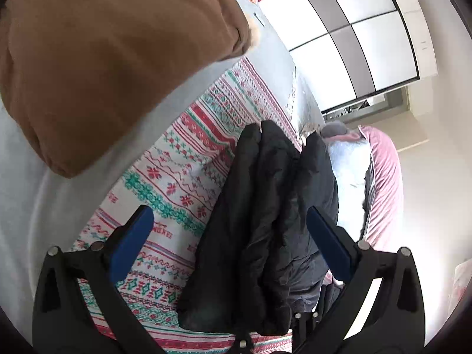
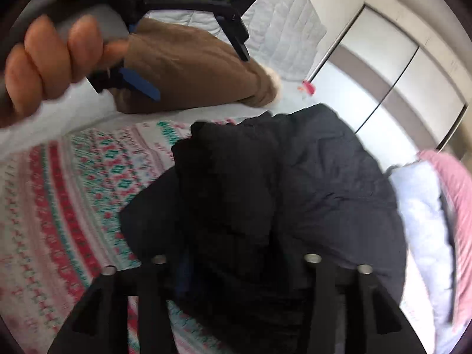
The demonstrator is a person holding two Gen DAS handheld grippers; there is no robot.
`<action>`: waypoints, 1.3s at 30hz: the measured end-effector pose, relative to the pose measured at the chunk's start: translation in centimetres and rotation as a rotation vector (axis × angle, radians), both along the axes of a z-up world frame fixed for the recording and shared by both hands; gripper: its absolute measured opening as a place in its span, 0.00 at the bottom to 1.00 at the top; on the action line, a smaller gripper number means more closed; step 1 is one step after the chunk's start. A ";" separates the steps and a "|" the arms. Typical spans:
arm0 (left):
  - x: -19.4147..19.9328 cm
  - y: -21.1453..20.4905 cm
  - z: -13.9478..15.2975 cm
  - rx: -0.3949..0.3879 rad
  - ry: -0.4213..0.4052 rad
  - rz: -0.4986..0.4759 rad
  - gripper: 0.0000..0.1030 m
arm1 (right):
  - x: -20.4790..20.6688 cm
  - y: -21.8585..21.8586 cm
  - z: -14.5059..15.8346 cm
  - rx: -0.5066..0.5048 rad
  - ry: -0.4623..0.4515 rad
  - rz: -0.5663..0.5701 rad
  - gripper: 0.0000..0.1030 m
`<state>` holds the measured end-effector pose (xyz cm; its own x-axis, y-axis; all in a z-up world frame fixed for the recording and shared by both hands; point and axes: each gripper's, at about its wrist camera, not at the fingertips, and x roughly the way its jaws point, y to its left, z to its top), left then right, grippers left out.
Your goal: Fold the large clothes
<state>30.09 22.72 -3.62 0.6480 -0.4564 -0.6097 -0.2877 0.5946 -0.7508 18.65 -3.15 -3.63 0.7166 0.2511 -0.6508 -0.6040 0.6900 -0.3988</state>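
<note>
The left tongs [image 1: 230, 230] stand wide open at six o'clock, blue pads well apart, with a black jacket [image 1: 265, 221] bunched in long folds between them, touching neither pad. The jacket lies on a patterned blanket [image 1: 177, 171] of red and green bands. At ten o'clock sits a brown garment [image 1: 103, 59]; at three o'clock, a pink pillow [image 1: 386, 177]; at one o'clock, a wardrobe [image 1: 348, 29].

Black jacket [image 1: 265, 206] matt, crinkled cloth; patterned blanket [image 1: 177, 177] soft knit-look (printed); brown garment [image 1: 103, 59] fleecy.
</note>
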 end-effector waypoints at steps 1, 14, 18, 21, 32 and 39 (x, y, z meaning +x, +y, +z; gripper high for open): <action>0.1 -0.1 0.0 0.003 0.003 -0.003 1.00 | -0.1 -0.4 0.4 0.025 0.031 0.003 0.58; 0.7 -7.1 3.1 0.258 -0.095 -0.153 1.00 | 1.5 -18.2 11.2 0.730 0.239 -0.023 0.63; 0.9 -10.1 4.0 0.346 -0.151 -0.211 0.94 | 6.4 -22.0 8.7 0.780 0.362 -0.225 0.50; 1.6 -11.8 3.7 0.419 -0.147 -0.261 0.80 | 8.0 -21.1 5.7 0.704 0.435 -0.222 0.48; 2.1 -10.7 5.0 0.428 -0.180 -0.240 0.61 | 7.4 -15.7 -0.7 0.428 0.494 -0.130 0.49; -0.5 -14.2 8.9 0.551 -0.419 -0.293 0.61 | 7.1 -13.6 -1.8 0.315 0.450 -0.137 0.49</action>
<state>29.59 8.53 5.32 0.7748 -0.3458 -0.5292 0.1845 0.9244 -0.3340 25.74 -16.77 -5.42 0.4256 0.4068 -0.8083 -0.5630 0.8183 0.1154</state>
